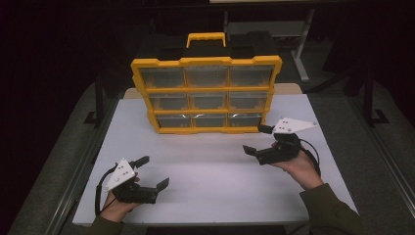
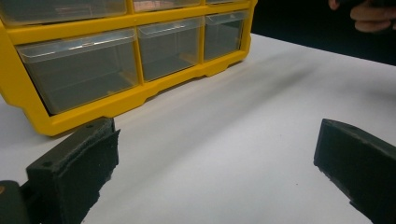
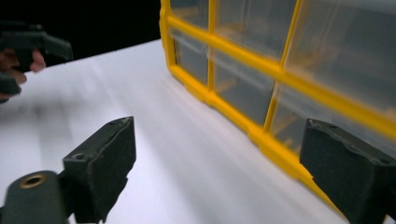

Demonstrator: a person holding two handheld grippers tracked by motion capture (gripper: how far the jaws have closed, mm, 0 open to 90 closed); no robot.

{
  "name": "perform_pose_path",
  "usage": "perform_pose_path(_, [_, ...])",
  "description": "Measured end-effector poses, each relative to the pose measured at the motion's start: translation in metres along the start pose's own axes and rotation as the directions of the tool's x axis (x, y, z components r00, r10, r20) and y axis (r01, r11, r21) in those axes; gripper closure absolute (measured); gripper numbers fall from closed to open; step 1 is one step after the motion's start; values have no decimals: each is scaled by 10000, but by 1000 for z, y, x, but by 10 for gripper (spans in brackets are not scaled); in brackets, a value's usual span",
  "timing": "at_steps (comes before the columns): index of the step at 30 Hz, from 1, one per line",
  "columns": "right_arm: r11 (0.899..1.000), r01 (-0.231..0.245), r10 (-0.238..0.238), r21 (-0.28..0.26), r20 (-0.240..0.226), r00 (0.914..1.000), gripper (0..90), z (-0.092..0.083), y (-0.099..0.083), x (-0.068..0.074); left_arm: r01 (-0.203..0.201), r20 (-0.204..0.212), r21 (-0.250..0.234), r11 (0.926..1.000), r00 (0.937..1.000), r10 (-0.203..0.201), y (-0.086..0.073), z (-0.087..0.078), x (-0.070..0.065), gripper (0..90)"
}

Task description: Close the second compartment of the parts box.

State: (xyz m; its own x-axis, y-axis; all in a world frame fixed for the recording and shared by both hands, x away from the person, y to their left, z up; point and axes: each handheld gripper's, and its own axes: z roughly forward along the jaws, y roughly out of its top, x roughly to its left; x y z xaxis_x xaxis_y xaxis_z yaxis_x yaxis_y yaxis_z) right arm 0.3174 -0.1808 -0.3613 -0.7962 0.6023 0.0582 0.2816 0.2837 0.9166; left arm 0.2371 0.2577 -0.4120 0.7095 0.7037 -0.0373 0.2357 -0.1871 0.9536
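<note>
Nearest the high camera, the left hand-held gripper [image 1: 155, 172] sat low over the near-left part of the white counter [image 1: 215, 171], gripped by the person's left hand [image 1: 117, 205], with a grey three-cornered plate on top. Its two black jaws stood wide apart with nothing between them; in the left gripper view only bare counter lay between the pads [image 2: 79, 172]. On the right side, the right hand-held gripper [image 1: 254, 140] was carried by the person's right hand [image 1: 301, 169], just off the lower right corner of the yellow drawer organiser [image 1: 205, 90]. Its jaws were likewise spread, empty, and pressed on nothing. That organiser stood upright toward the far middle of the counter, with a yellow carry handle [image 1: 206, 39] on top and three rows of three clear plastic drawers [image 1: 208, 102] facing the person. In the right gripper view the organiser's bottom rail [image 3: 275, 149] ran close beside one jaw, though contact could not be confirmed.
</note>
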Motion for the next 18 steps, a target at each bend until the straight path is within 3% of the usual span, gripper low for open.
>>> perform_pose_path(6, [9994, 67, -73, 337, 185, 9998, 75, -5, -23, 4, -55, 9, 22, 10000, 10000, 55, 0, 0, 0, 0])
perform_pose_path(18, [9970, -731, 715, 236, 639, 9954, 55, -25, -59, 7, -82, -5, 110, 9999, 10000, 82, -1, 0, 1, 0])
